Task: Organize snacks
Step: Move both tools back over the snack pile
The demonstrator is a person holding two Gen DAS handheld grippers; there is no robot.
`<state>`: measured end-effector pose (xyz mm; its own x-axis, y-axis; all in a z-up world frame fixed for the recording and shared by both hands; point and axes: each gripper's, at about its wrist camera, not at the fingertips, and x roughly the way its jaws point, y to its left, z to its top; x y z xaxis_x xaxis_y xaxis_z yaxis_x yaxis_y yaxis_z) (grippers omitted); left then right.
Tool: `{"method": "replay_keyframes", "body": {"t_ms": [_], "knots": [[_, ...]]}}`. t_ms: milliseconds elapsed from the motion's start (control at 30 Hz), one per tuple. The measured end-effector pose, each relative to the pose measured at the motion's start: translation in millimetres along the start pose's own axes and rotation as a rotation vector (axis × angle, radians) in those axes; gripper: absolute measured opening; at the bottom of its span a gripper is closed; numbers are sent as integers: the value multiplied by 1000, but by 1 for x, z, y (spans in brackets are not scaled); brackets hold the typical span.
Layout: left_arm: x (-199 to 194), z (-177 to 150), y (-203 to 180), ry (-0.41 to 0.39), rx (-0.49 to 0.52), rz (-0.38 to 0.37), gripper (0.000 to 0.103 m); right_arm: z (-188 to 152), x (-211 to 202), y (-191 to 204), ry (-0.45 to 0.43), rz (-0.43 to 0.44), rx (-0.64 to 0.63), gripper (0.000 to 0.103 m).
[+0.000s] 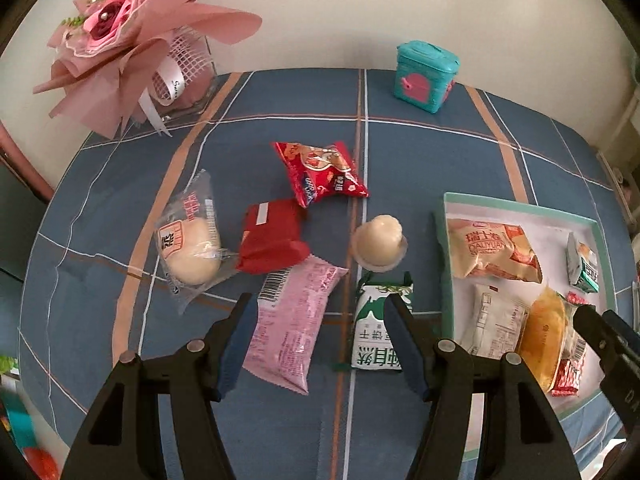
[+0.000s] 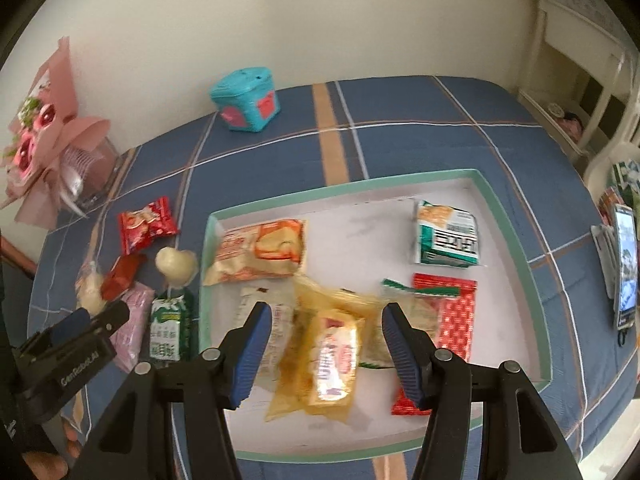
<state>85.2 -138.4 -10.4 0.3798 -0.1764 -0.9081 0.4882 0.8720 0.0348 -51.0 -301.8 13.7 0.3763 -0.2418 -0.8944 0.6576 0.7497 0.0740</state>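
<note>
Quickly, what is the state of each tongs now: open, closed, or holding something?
Left tongs: open, holding nothing, above the pink packet.
Right tongs: open, holding nothing, above the yellow packet in the tray.

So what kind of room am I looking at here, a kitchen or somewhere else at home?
Probably a home living or bedroom corner rather than a kitchen: a table under a blue plaid cloth, a pink paper-wrapped flower bouquet against the wall, and a small teal toy box.
</note>
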Motion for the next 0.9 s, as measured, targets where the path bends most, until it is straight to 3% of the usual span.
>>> {"method": "replay_keyframes", "body": {"t_ms": [233, 267, 333, 467, 567, 900], "knots": [[0, -1, -5, 4, 12, -9, 68, -1, 2, 8, 5, 5, -19, 61], [0, -2, -6, 5, 15, -9, 71, -1, 2, 8, 6, 6, -17, 65], [1, -1, -6, -2, 16, 1, 88, -2, 3, 8, 7, 6, -12, 75], [2, -1, -3, -14, -2, 16, 89, -2, 5, 8, 7, 6, -17, 91], [3, -1, 1, -20, -16, 27, 99, -2, 5, 9, 0, 7, -23, 103], [3, 1, 3, -24, -28, 30, 100, -3, 5, 14, -15, 13, -47, 103]]}}
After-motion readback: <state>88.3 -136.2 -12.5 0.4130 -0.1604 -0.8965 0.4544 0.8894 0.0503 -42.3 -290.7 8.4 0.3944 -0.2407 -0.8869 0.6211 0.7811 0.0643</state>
